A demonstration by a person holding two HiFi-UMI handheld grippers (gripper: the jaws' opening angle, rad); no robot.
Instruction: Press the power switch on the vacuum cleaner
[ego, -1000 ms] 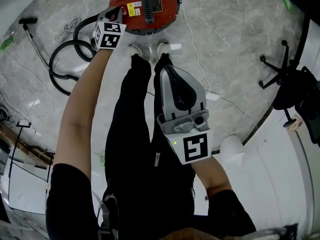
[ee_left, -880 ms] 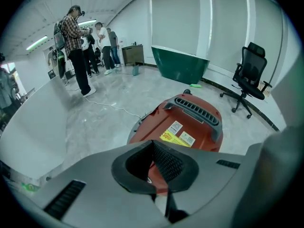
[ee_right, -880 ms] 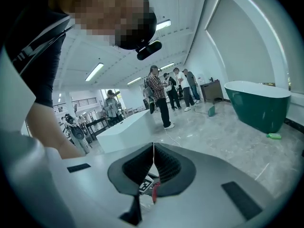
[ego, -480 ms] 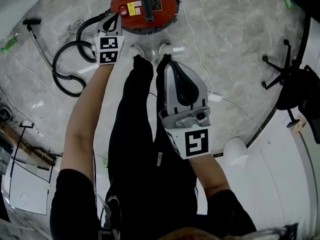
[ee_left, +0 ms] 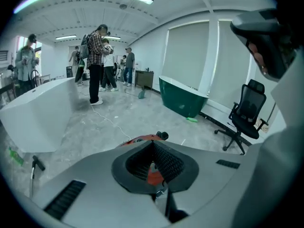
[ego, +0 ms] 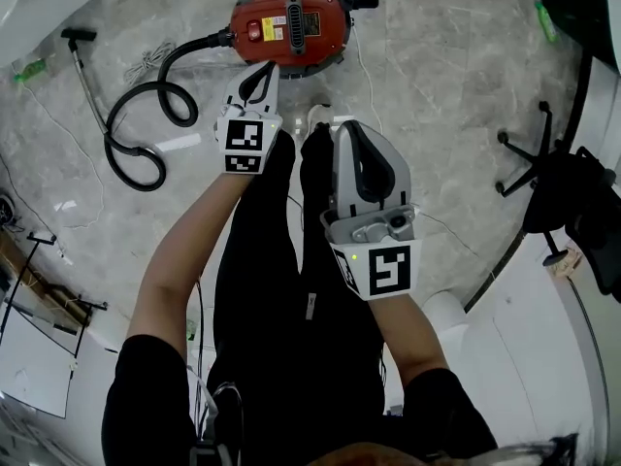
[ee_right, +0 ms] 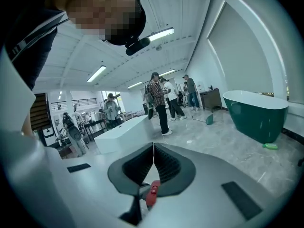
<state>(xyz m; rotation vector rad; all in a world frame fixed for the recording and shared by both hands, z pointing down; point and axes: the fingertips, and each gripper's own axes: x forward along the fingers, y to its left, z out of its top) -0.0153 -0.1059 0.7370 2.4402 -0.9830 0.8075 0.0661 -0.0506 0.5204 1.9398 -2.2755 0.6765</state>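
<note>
The red round vacuum cleaner (ego: 289, 22) stands on the marble floor at the top of the head view, with its black hose (ego: 146, 115) curling off to the left. My left gripper (ego: 264, 69) is shut and hovers just short of the vacuum's near edge, pointing at it. In the left gripper view the vacuum's red top (ee_left: 142, 138) shows right behind the closed left gripper (ee_left: 153, 144). My right gripper (ego: 342, 129) is shut too, held lower beside the legs. The right gripper (ee_right: 153, 146) points out across the room with nothing in it.
The vacuum's wand (ego: 82, 66) and a thin white cable (ego: 374, 85) lie on the floor. A black office chair (ego: 553, 173) stands at the right. A green bathtub (ee_left: 183, 96), a white tub (ee_left: 38, 113) and several people (ee_left: 97, 61) are farther off.
The left gripper has drawn back from the vacuum's left side toward the body and to the right. The right gripper has edged forward slightly.
</note>
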